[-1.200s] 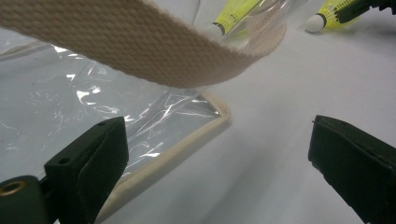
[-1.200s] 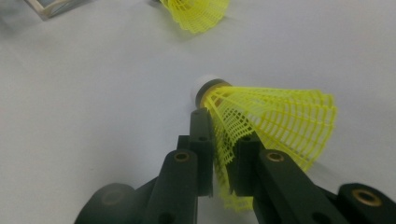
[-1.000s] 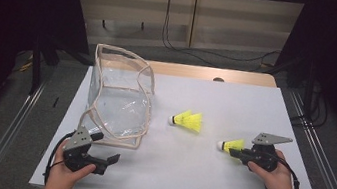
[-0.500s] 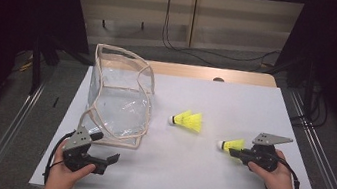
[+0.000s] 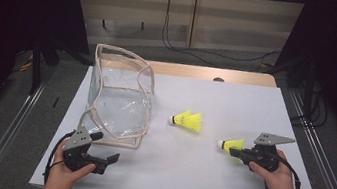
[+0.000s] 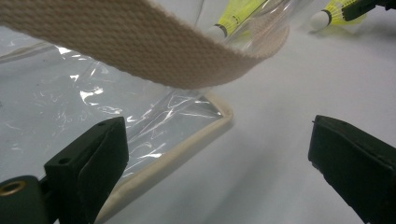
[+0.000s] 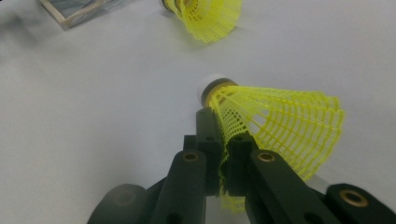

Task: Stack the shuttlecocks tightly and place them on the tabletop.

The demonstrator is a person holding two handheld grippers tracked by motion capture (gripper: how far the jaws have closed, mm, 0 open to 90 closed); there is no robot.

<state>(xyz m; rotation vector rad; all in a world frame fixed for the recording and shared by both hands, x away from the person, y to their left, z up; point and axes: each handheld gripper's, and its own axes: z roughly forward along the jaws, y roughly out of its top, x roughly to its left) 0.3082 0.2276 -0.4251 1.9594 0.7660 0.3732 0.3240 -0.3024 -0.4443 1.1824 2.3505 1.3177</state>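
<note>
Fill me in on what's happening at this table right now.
A person works with a gripper in each hand. The right gripper is shut on the mesh skirt of a yellow shuttlecock, held low over the white table. A second shuttlecock lies loose mid-table. The left gripper is open, its jaws wide beside the near corner of a clear bag with beige trim, gripping nothing.

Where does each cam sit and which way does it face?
High view: above the table's near edge, facing forward-down; both hands, left hand-held gripper, right hand-held gripper.
Left gripper view: along open jaws toward clear bag.
Right gripper view: along jaws shut on held shuttlecock.
All three share the loose shuttlecock.
</note>
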